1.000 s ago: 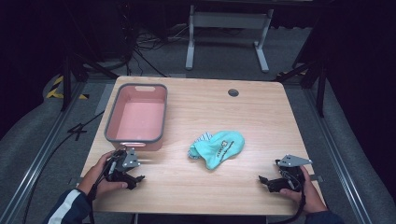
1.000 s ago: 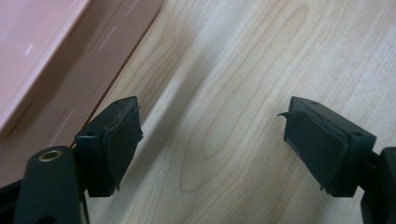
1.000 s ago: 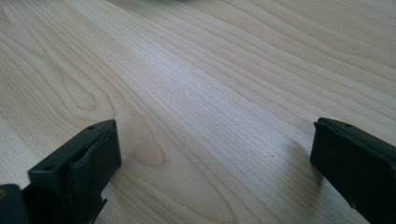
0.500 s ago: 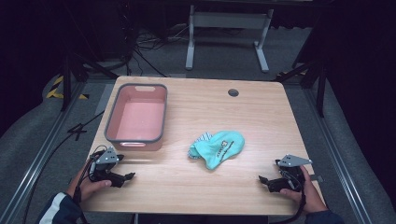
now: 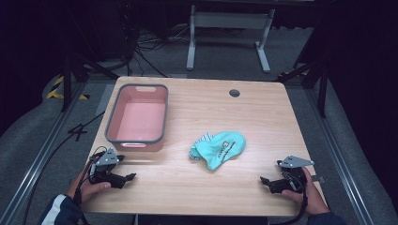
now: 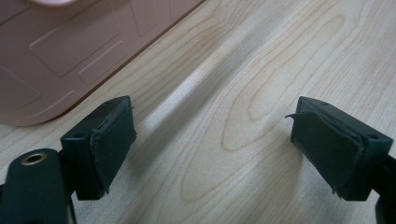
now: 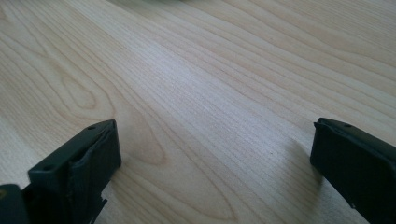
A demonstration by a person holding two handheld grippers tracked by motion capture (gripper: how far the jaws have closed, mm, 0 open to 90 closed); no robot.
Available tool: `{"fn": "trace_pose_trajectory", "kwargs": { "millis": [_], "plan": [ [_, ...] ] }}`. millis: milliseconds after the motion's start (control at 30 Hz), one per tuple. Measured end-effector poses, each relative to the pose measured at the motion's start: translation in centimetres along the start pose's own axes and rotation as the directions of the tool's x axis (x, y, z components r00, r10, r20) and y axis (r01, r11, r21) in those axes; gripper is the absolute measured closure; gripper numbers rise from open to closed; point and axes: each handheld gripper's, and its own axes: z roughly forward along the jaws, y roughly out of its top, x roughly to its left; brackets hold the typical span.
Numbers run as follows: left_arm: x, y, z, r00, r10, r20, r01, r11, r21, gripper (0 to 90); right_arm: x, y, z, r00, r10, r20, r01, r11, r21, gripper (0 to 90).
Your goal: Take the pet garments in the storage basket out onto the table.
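The teal sock is lying crumpled near the middle of the table, with a bit of striped fabric showing at its left edge, so I am judging it to be 2 socks bunched together, though I cannot tell for sure. It is sitting free, touched by nothing, just right of the pink bin, which is standing open and empty with its near wall facing me. That pairing is making the job look like sock into bin, and the short gap between them is making for an easy carry.

I am holding my left gripper low at the near-left corner, just in front of the bin. In the left gripper view its 2 jaws are standing wide apart over bare wood, with the bin's pink wall at the upper left and nothing between the pads.

My right gripper is resting at the near-right corner, well apart from the sock, and it is pointing inward toward it. In the right gripper view its jaws are likewise spread wide, gripping nothing, only wood grain between them.

I am keeping both claws parted and low because the sock is soft and flat; I am expecting to need a wide bite pressed down onto the fabric.
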Motion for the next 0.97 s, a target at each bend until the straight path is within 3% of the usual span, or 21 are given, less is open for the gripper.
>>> {"fn": "trace_pose_trajectory", "kwargs": {
  "millis": [800, 867, 967],
  "plan": [
    [0.02, 0.17, 0.20, 1.0000, -0.007, -0.005, 0.007, 1.0000, 0.006, 11.2, -0.01, 0.00, 0.00, 1.0000, 0.000, 0.000, 0.000, 1.000, 0.000, 1.8],
    [0.07, 0.22, 0.25, 0.9999, -0.007, -0.013, 0.007, 0.9999, 0.009, 9.5, -0.01, 0.00, 0.01, 1.0000, 0.000, 0.000, 0.000, 1.000, 0.000, 1.8],
    [0.17, 0.38, 0.48, 0.9987, -0.033, -0.040, 0.034, 0.9990, 0.030, 0.1, -0.01, 0.00, 0.01, 1.0000, 0.001, 0.000, -0.001, 1.000, 0.001, 1.8]
  ]
}}
